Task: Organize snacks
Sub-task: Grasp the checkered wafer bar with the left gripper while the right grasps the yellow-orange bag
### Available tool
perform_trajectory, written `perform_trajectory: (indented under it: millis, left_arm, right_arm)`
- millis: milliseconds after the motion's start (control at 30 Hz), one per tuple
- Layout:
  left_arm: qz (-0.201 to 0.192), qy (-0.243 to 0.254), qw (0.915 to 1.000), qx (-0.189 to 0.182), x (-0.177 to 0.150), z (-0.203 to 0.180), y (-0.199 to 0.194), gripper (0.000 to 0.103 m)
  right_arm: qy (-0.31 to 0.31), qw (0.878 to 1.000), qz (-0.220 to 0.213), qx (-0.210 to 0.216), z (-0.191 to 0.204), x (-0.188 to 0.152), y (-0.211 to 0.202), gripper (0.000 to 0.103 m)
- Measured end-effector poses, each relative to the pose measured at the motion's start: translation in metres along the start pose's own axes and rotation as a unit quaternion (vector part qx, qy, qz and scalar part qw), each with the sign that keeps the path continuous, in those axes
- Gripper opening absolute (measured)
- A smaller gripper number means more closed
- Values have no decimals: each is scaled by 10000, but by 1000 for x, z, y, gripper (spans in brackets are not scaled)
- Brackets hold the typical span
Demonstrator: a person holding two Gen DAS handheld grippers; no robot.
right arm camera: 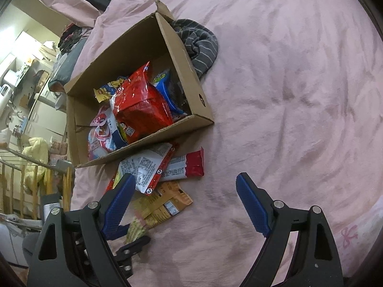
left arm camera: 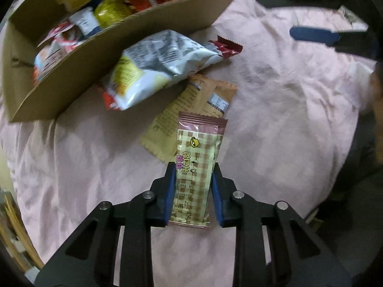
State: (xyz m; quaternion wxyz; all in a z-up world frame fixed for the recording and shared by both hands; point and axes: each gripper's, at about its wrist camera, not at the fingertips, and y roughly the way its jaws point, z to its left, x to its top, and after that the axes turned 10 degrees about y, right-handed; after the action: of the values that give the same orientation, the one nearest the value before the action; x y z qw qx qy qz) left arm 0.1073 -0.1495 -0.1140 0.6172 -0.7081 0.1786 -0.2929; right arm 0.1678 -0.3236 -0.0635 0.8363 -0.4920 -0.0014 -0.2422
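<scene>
Between the left tongs (left arm camera: 192, 169), a checkered snack packet (left arm camera: 195, 167) sits gripped; right tongs (right arm camera: 184, 181) gape empty.

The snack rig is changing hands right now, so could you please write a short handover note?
Left gripper: shut on the pink checked snack bar, on the pink bedsheet.
Right gripper: open, empty, over the sheet.
Cardboard box: already holds several packets, including a red bag.
Left outside the box: white bag, red-ended bar, tan packets.
Next: probably carry the held bar to the box.
</scene>
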Motion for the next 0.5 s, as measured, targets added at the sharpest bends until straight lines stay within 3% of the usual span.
perform_trajectory:
  millis: [233, 400, 500]
  left_arm:
    - [-373, -979, 9945, -62, -21, 36, -47, 23]
    - [-810, -1573, 9840, 182, -40, 71, -84, 23]
    - [-988, -1901, 9765, 238, -52, 89, -97, 23]
  right_arm:
    - [-580, 9956, 700, -239, 23, -16, 38, 88]
    - [-1272, 9837, 997, -786, 49, -29, 79, 88]
    - [-1369, 9786, 1173, -995, 56, -32, 101, 88]
